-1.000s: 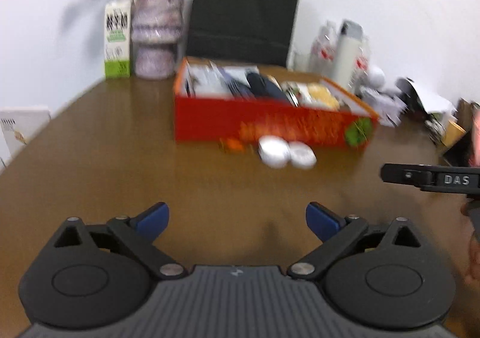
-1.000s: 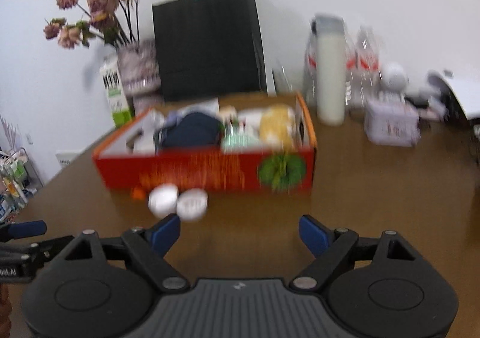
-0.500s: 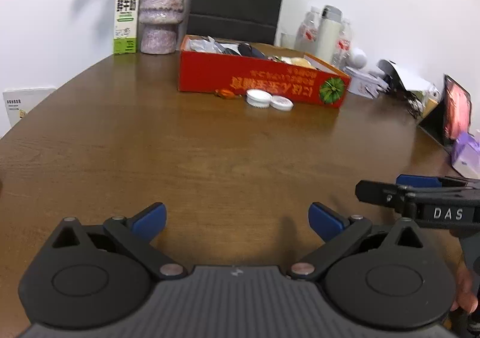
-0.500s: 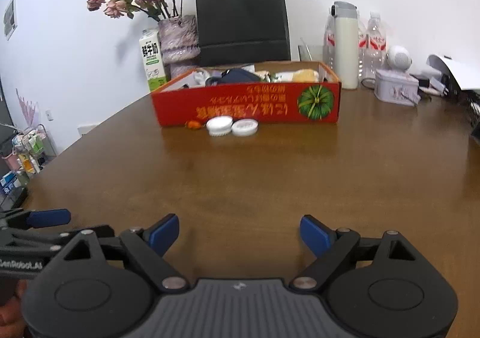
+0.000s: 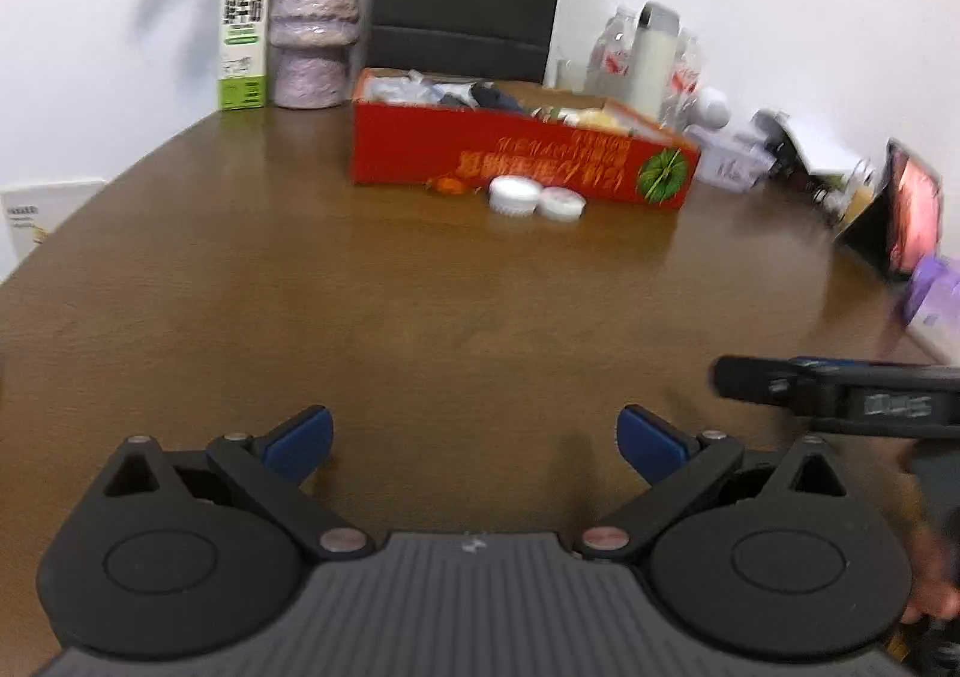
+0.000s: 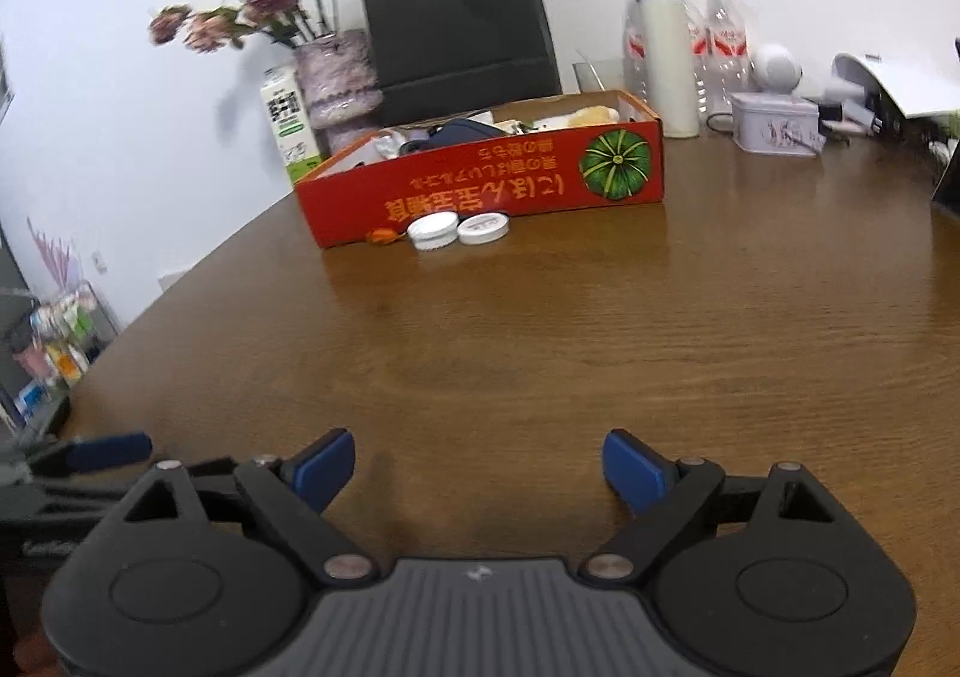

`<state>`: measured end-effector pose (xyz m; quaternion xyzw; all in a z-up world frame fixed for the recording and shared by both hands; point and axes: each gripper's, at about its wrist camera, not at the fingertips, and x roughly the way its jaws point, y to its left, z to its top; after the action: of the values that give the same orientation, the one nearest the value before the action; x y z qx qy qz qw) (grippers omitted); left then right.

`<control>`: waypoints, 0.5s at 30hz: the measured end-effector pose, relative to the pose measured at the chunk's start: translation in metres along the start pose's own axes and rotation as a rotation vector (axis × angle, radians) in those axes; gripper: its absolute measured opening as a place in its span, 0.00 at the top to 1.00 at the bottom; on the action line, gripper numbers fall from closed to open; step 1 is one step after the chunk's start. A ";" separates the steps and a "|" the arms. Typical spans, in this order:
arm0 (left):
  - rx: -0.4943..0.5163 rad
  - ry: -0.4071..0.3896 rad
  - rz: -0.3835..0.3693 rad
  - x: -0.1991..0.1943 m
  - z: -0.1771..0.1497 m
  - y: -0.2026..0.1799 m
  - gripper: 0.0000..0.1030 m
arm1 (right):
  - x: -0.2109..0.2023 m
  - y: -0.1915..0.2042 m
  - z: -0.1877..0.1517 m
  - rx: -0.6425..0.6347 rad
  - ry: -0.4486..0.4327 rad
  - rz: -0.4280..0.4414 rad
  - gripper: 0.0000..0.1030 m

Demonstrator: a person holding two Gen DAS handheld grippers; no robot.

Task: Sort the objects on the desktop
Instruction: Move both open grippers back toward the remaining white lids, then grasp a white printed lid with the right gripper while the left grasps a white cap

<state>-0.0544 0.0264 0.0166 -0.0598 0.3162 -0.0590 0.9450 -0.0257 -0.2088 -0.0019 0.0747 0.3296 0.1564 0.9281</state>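
A red cardboard box [image 5: 522,161] [image 6: 480,185] filled with several items stands at the far side of the brown table. Two white round lids [image 5: 513,195] [image 6: 431,230] and a small orange object [image 5: 449,185] [image 6: 383,237] lie against its front wall. My left gripper [image 5: 474,440] is open and empty, low over the table's near part, far from the box. My right gripper [image 6: 479,464] is open and empty, also near the front. The right gripper's finger shows at the right of the left wrist view [image 5: 840,386].
Behind the box stand a black paper bag [image 6: 456,17], a vase with dried flowers [image 6: 336,77], a milk carton [image 5: 243,35], a white flask [image 6: 663,53], plastic bottles and a small tin [image 6: 774,125]. A screen [image 5: 906,209] stands at the right edge.
Both grippers pulled back from the box a second ago, then moved slightly nearer to it. Both stayed open and empty.
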 end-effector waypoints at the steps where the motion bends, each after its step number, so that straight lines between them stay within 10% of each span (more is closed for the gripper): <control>1: -0.005 -0.018 0.000 0.003 0.009 0.001 0.00 | 0.006 -0.001 0.008 -0.009 0.003 -0.003 0.18; 15: 0.151 -0.082 -0.045 0.103 0.096 0.000 0.03 | 0.173 0.007 0.131 -0.252 0.078 0.018 0.50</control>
<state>0.0851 0.0182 0.0323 0.0024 0.2707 -0.1015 0.9573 0.1833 -0.1482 -0.0010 -0.0459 0.3426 0.2077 0.9151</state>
